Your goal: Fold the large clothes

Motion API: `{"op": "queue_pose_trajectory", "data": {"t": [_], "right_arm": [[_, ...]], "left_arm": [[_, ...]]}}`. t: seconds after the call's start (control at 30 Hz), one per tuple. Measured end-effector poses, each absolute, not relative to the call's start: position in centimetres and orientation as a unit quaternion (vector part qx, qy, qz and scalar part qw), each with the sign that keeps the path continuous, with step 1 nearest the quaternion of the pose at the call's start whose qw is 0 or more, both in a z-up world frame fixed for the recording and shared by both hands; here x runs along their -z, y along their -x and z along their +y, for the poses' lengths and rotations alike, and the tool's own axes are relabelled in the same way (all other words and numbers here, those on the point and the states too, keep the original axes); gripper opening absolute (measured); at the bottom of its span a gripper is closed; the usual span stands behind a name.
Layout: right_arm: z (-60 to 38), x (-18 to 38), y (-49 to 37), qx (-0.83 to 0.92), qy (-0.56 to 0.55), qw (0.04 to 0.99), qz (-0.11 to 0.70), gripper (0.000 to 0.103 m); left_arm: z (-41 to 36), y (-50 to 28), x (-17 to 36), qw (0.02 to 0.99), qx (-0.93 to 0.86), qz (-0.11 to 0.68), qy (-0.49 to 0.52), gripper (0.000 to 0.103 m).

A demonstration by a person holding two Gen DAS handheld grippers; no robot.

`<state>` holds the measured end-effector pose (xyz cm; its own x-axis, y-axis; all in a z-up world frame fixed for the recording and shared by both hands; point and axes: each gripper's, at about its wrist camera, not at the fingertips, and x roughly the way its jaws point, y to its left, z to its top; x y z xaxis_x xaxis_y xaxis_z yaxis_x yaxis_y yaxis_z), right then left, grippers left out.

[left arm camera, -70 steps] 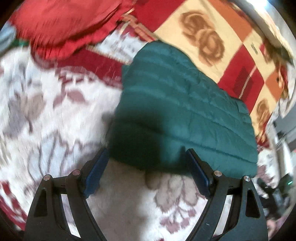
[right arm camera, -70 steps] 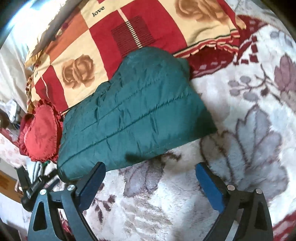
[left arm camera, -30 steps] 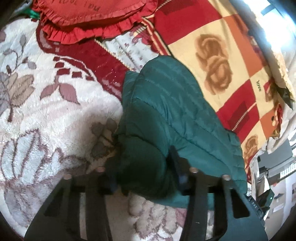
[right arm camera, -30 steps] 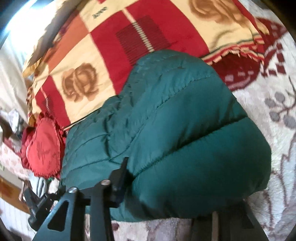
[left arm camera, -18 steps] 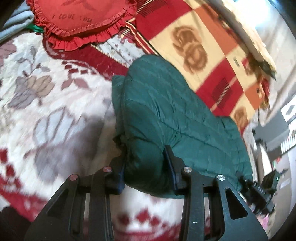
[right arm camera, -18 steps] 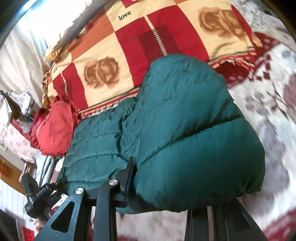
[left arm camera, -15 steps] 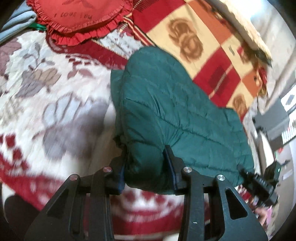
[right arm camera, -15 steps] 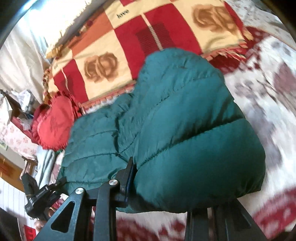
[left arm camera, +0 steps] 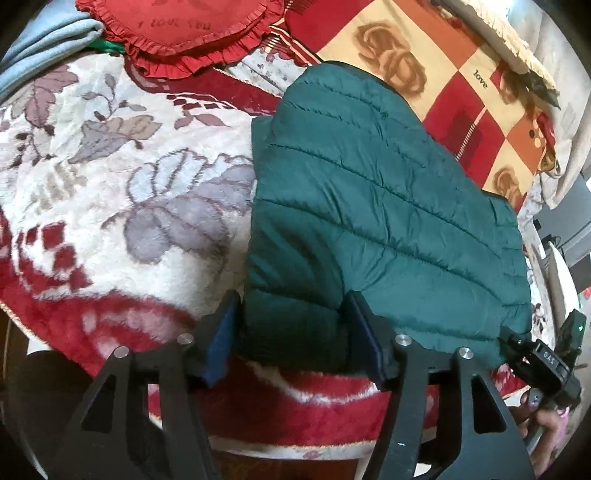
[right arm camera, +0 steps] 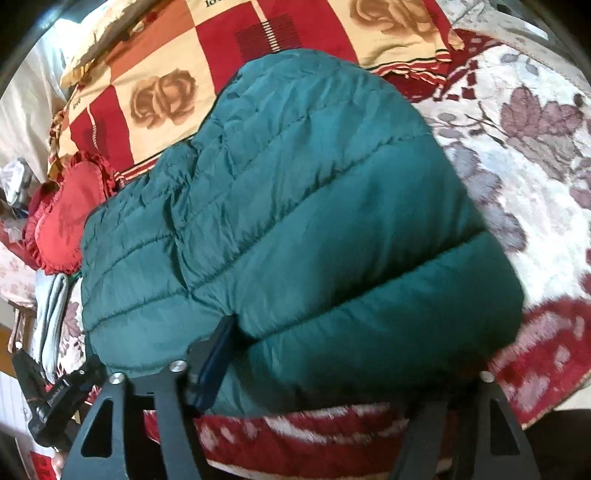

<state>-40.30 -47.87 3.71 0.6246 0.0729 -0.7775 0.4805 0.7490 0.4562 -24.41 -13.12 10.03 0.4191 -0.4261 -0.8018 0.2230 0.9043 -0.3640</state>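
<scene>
The folded green puffer jacket (left arm camera: 384, 206) is clamped at one near corner by the left tool (left arm camera: 291, 336) and at the other by the right tool (right arm camera: 332, 354). It has been dragged to the near edge of the bed, onto the floral blanket (left arm camera: 122, 206); the red cushion (left arm camera: 192, 33) is at the far corner.

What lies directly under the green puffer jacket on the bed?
The green puffer jacket lies on a floral blanket; its far end overlaps a rose-patterned blanket. Anything beneath its middle is covered.
</scene>
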Motion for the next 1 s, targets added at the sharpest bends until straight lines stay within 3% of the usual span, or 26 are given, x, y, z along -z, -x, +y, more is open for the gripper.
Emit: {"op": "queue_pose_trajectory", "data": {"t": [0.47, 1.0], "right_arm": [[-46.7, -8.7, 46.1, 0.152, -0.254, 0.867, 0.4, 0.075], [-38.5, -12.3, 41.9, 0.131, -0.12, 0.918, 0.355, 0.082]], "left_arm": [[-14.7, 28.2, -14.7, 0.872, 0.202, 0.445, 0.032, 0.06], [-19.9, 30.6, -15.6, 0.881, 0.202, 0.427, -0.016, 0.06]]}}
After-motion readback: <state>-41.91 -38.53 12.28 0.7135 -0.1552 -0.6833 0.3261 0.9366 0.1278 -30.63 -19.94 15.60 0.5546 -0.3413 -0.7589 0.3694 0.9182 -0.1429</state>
